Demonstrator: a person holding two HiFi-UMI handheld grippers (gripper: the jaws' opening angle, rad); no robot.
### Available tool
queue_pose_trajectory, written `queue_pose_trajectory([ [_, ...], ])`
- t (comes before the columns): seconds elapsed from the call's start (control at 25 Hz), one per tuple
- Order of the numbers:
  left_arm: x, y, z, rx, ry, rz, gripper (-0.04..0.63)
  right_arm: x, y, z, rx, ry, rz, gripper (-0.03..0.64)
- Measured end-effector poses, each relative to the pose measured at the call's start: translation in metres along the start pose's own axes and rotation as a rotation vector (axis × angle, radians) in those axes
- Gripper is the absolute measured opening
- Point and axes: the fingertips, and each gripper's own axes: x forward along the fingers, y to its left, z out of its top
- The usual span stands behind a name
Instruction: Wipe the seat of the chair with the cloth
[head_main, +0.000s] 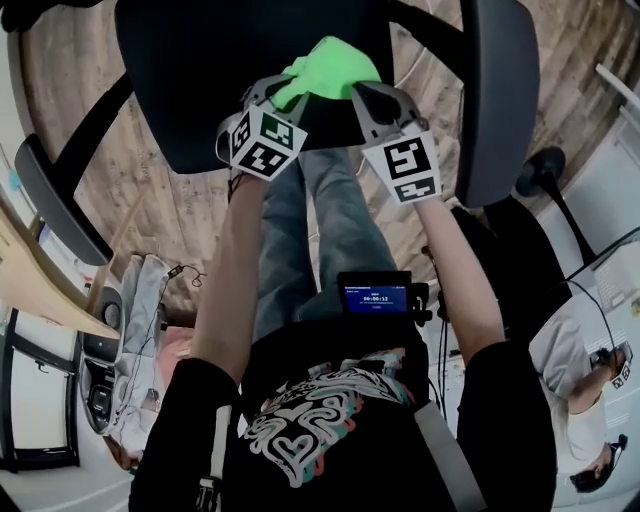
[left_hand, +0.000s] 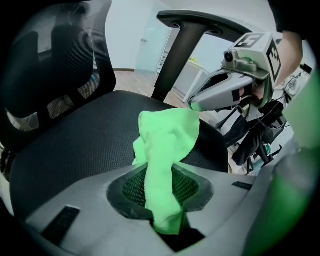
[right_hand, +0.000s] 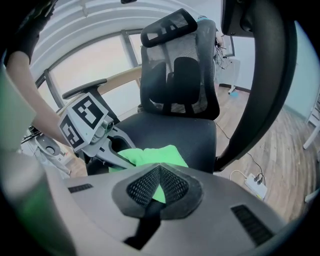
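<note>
A bright green cloth (head_main: 330, 68) lies bunched on the near part of the black mesh chair seat (head_main: 200, 80). My left gripper (head_main: 283, 92) is shut on the cloth (left_hand: 167, 145), which runs out between its pads (left_hand: 192, 186) and droops onto the seat (left_hand: 75, 145). My right gripper (head_main: 362, 92) sits at the cloth's right edge. In the right gripper view its jaws (right_hand: 160, 166) are closed at the tip, with a bit of cloth (right_hand: 157, 193) pinched between the pads. The left gripper (right_hand: 117, 156) lies across the cloth's (right_hand: 150, 156) left side.
The chair's armrests (head_main: 495, 100) (head_main: 55, 200) flank the seat, and its backrest (right_hand: 180, 75) rises beyond. Under it is a wood floor (head_main: 190, 210). A power strip (right_hand: 251, 183) lies on the floor to the right. Another chair's base (head_main: 545, 172) stands at the right.
</note>
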Motion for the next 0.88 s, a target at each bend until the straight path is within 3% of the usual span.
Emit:
queue_pose_trajectory([
  [0.32,-0.015,0.02,-0.021,-0.007,0.027,0.04,0.109,0.0,0.006,0.013,-0.026,-0.025,0.006,0.002],
  [0.88,-0.048,0.066,-0.061,-0.093,0.072,0.141,0.109,0.005,0.003,0.027,-0.079,-0.038,0.027,0.002],
])
